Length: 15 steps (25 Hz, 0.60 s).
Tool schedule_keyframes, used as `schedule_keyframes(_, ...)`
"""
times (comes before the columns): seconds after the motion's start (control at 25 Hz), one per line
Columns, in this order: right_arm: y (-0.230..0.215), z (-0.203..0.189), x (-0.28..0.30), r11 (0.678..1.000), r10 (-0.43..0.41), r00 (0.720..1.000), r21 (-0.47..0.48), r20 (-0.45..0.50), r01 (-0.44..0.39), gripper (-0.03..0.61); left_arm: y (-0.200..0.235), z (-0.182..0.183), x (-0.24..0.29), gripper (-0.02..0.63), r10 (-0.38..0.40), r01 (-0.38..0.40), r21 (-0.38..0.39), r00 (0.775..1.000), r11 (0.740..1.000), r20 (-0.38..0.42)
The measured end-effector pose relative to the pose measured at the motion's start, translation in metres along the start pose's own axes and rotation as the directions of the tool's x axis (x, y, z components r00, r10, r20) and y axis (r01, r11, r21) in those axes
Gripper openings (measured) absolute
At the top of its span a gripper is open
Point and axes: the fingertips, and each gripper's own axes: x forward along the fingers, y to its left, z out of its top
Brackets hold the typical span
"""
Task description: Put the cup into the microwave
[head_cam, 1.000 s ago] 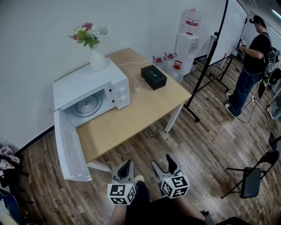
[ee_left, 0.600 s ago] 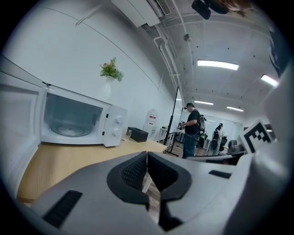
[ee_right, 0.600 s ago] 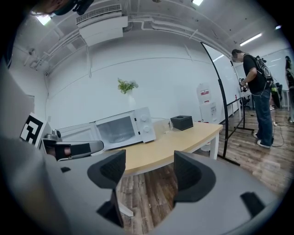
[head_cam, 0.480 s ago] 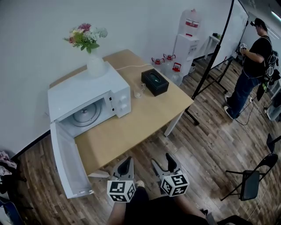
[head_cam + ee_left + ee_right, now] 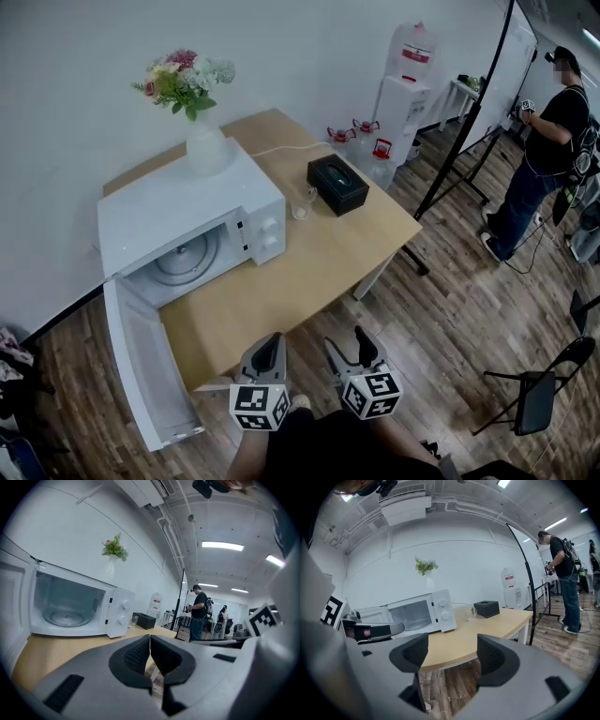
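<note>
My left tongs [image 5: 271,349] are pressed together, empty; my right tongs [image 5: 349,345] gape wide, holding nothing. The cup [image 5: 302,202], seemingly clear glass, stands on the surface [image 5: 309,267] between the open microwave [image 5: 178,211] and a black box [image 5: 337,184].

Bare tabletop [image 5: 281,281] fronts the microwave [image 5: 178,202] (door [image 5: 141,361] wide open).

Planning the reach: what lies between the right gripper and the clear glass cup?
Only bare light wooden tabletop separates the right gripper from the clear glass cup, as the head view shows; white microwave and black box stand aside.
</note>
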Motion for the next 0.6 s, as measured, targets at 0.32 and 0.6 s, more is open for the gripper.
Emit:
schedule_keyframes(0.32, -0.003, -0.003, 0.0, 1.0, -0.017, 1.0, 0.021, -0.005, 0.017, 0.291, 0.0, -0.01, 0.002, 0.006, -0.008, 0.008, 0.003, 0.999, 1.0, -0.043)
schedule_keyframes(0.6, -0.003, -0.007, 0.001, 0.999, -0.029, 0.999, 0.025, -0.017, 0.029, 0.291, 0.007, -0.019, -0.006, 0.006, 0.006, -0.007, -0.016, 0.998, 1.0, -0.055)
